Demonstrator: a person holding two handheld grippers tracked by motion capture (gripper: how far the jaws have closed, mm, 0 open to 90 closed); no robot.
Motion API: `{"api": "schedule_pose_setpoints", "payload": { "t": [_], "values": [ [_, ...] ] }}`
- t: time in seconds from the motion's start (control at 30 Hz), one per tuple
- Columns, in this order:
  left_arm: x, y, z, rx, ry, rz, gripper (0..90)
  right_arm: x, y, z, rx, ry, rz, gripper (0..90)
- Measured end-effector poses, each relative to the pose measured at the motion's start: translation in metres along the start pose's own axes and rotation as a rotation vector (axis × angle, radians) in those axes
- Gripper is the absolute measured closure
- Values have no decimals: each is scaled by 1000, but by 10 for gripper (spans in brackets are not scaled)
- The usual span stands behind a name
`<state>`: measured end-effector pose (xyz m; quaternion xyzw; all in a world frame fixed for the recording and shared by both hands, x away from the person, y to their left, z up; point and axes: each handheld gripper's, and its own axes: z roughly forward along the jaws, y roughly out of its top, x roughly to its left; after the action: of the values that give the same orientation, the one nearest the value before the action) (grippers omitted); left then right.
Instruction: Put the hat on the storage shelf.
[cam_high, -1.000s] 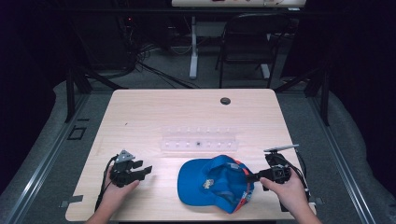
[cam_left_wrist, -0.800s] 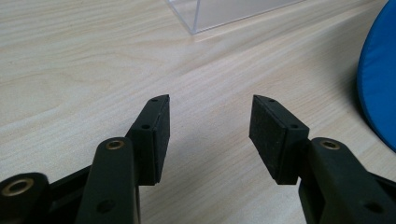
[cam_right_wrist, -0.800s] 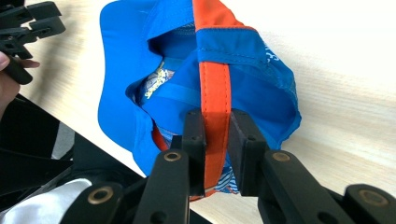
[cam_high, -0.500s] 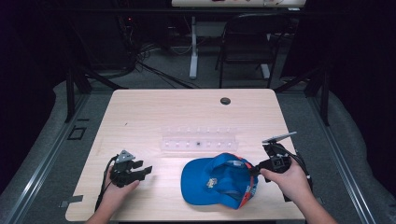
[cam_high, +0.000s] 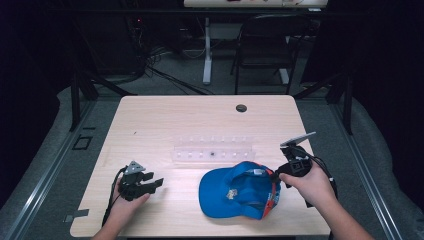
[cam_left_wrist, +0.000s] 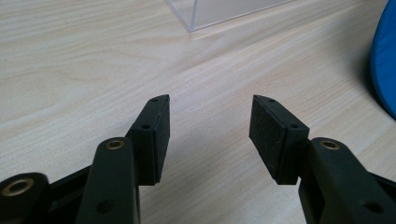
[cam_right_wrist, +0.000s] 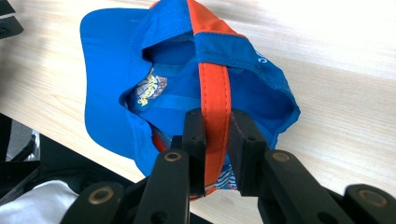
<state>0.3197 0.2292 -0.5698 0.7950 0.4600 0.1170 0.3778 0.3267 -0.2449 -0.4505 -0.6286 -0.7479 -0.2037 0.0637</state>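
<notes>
Since 1 s ago, the right gripper (cam_high: 278, 176) has drawn the blue cap (cam_high: 239, 190) toward the right along the near part of the table (cam_high: 200, 115), and its grey plate now tilts up higher; the left gripper (cam_high: 156, 183) has stayed put near the left corner.

From the high view the right jaws are hidden where they meet the cap's back edge, and the hand (cam_high: 310, 184) covers much of the gripper body. The small print and patch inside the cap are too blurred to read. In the left gripper view the cap is cut off at the right edge, showing just a blue curve (cam_left_wrist: 384, 60), and the clear tray's corner (cam_left_wrist: 219, 11) is cut off at the top.

That clear plastic tray (cam_high: 214, 151) lies mid-table, just beyond the cap. It has a row of small wells; 1 dark speck sits near its middle, but what it is cannot be told.

In the right gripper view the right gripper (cam_right_wrist: 215, 140) is clenched on the cap's orange strap (cam_right_wrist: 215, 88), 1 jaw on each side of it, with the cap lying open side up (cam_right_wrist: 154, 88). The left gripper (cam_left_wrist: 209, 130) is released, its 2 jaws spread wide over bare wood, grasping nothing.
</notes>
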Motion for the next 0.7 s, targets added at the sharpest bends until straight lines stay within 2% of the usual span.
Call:
{"api": "schedule_pose_setpoints", "payload": {
  "t": [0.1,0.13,0.23,0.27,0.3,0.37,0.43,0.5,0.57,0.6,0.63,0.7],
  "values": [
    [-1,0,0,-3,-1,-2,485,1,4,-5,15,-16,-15,781],
    [-1,0,0,-3,-1,-2,485,3,5,-6,-1,-26,-2,782],
    [-1,0,0,-2,-2,-2,485,4,9,-13,29,-38,-30,781],
    [0,0,0,-1,-2,1,485,7,9,-13,11,-45,-13,782],
    [0,0,0,-1,-2,1,485,7,11,-16,28,-48,-27,781],
    [0,0,0,-1,-2,1,485,10,12,-18,21,-56,-19,781],
    [-1,0,0,-1,-3,-2,485,10,14,-21,43,-61,-37,782],
    [-1,0,0,-1,-3,-1,485,13,15,-22,28,-71,-24,781],
    [-1,0,0,-1,-2,1,485,13,17,-25,54,-74,-44,782],
    [0,0,0,0,-2,1,485,14,17,-26,39,-79,-31,782],
    [0,0,0,0,-2,0,485,14,19,-28,54,-82,-43,782],
    [-1,0,1,0,-1,1,485,16,20,-31,48,-90,-41,782]
  ]
}}
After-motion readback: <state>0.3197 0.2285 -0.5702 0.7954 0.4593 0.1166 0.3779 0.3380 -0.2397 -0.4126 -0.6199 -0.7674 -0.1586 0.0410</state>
